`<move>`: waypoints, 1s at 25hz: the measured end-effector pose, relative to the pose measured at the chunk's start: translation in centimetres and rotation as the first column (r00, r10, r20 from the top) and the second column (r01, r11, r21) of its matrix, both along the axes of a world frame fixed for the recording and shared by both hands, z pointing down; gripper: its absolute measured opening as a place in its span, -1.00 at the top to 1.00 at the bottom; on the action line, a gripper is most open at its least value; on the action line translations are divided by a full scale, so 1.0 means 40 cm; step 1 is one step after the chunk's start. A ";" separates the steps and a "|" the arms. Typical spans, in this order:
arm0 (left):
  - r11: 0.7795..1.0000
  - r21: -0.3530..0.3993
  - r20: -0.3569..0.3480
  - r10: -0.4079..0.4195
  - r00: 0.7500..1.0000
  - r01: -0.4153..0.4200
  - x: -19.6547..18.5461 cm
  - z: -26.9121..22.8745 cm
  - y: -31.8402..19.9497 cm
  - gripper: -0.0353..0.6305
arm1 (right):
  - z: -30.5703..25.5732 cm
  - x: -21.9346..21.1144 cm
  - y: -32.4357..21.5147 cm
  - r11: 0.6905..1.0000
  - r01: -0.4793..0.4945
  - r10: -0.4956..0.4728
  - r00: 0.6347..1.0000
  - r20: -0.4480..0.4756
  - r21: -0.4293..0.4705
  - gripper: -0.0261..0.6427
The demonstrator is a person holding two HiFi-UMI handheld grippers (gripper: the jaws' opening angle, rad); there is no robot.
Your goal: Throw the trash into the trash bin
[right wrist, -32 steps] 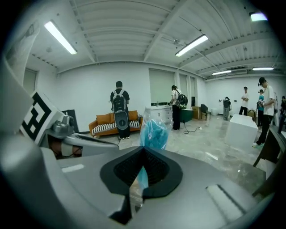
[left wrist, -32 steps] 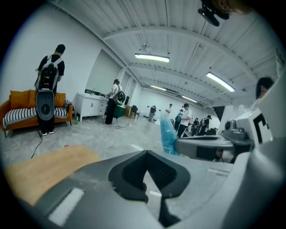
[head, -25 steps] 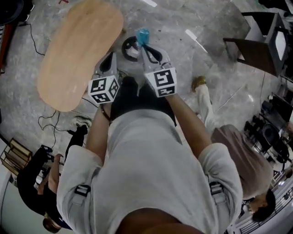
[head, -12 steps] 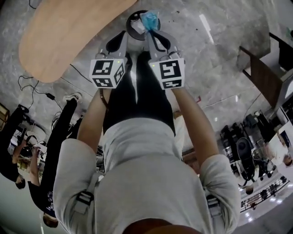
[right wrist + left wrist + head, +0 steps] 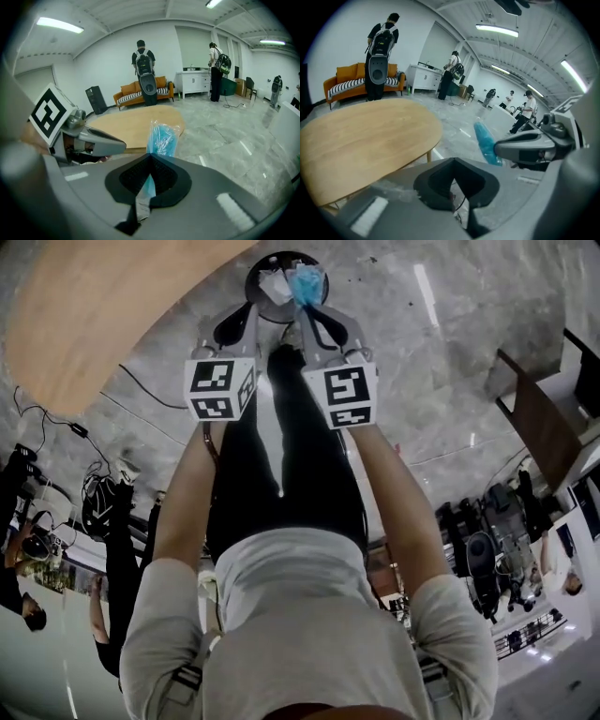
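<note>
Just short of the round black trash bin [image 5: 281,259], the right gripper [image 5: 306,307] pinches a blue plastic wrapper [image 5: 307,282] in its jaws, long axis pointing ahead over the bin's mouth, while the left gripper [image 5: 254,309] alongside has its jaws closed on nothing.

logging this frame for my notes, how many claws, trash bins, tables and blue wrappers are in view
claws: 2, the left claw and the right claw
trash bin: 1
wooden table: 1
blue wrapper: 1, pinched in the right claw over the bin
total: 5
</note>
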State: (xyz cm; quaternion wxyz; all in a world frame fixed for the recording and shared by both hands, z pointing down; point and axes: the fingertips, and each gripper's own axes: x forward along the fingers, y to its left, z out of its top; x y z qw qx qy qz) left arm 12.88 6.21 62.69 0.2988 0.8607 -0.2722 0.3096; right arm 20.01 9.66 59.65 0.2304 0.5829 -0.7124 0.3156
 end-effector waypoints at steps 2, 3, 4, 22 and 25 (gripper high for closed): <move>1.000 -0.022 0.007 0.005 1.000 -0.005 0.009 0.047 0.007 0.84 | 0.057 0.011 0.002 1.000 0.016 -0.016 1.000 -0.010 -0.020 0.89; 0.999 -0.032 0.009 0.008 1.000 -0.008 0.011 0.062 0.013 0.84 | 0.085 0.015 0.005 0.999 0.017 -0.017 1.000 -0.012 -0.034 0.89; 0.999 -0.039 0.010 0.015 1.000 -0.015 0.011 0.074 0.020 0.84 | 0.111 0.018 0.010 0.999 0.010 -0.010 1.000 -0.009 -0.047 0.89; 0.988 -0.030 0.022 0.150 0.988 -0.149 0.026 0.435 -0.004 0.84 | 0.489 0.037 -0.015 0.989 -0.116 0.120 0.992 0.043 -0.091 0.89; 0.984 -0.039 0.023 0.175 0.984 -0.174 0.035 0.495 0.001 0.84 | 0.556 0.022 -0.007 0.987 -0.115 0.121 0.991 0.056 -0.110 0.89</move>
